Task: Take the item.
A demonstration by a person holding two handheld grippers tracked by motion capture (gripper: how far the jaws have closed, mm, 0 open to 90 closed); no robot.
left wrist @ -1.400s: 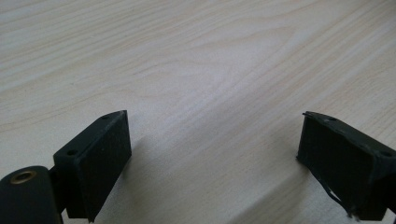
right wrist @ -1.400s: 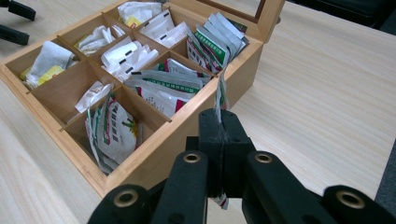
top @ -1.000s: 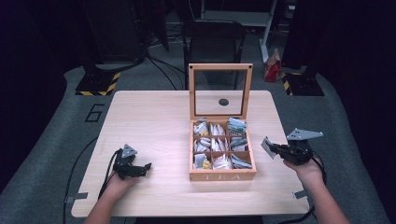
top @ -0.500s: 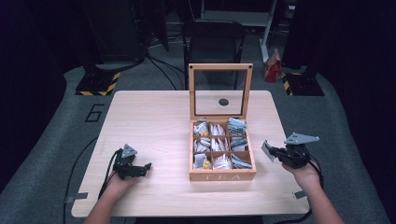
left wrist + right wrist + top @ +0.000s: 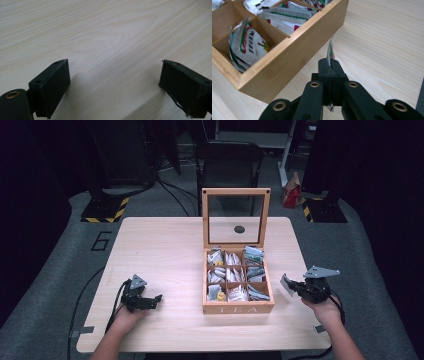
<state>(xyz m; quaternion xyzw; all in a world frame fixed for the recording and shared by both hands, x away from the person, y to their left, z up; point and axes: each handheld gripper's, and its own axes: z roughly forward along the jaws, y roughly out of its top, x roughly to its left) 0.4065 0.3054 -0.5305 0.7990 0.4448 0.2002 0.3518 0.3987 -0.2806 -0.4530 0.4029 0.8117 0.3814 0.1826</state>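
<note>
A wooden tea box (image 5: 238,309) stands at the table's middle with its glass lid (image 5: 235,217) upright; its compartments hold several tea bag packets (image 5: 228,292). To the right of the box, above the table, my right gripper (image 5: 291,287) is shut on one tea bag packet (image 5: 286,284). In the right gripper view the packet (image 5: 330,51) sticks up edge-on from the shut gripper (image 5: 329,63), just outside the box wall (image 5: 294,47). Left of the box, my left gripper (image 5: 158,298) rests near the table's front. In its own view that gripper (image 5: 115,80) is open over bare wood.
The light wooden table (image 5: 165,250) has bare room left of the box and a narrow strip to its right. A black chair (image 5: 227,162) stands behind the table's far edge. Cables trail from both grippers over the front edge.
My right gripper, with the packet in it, has sunk slightly and come a little toward the person. The left gripper and the box have not moved.
</note>
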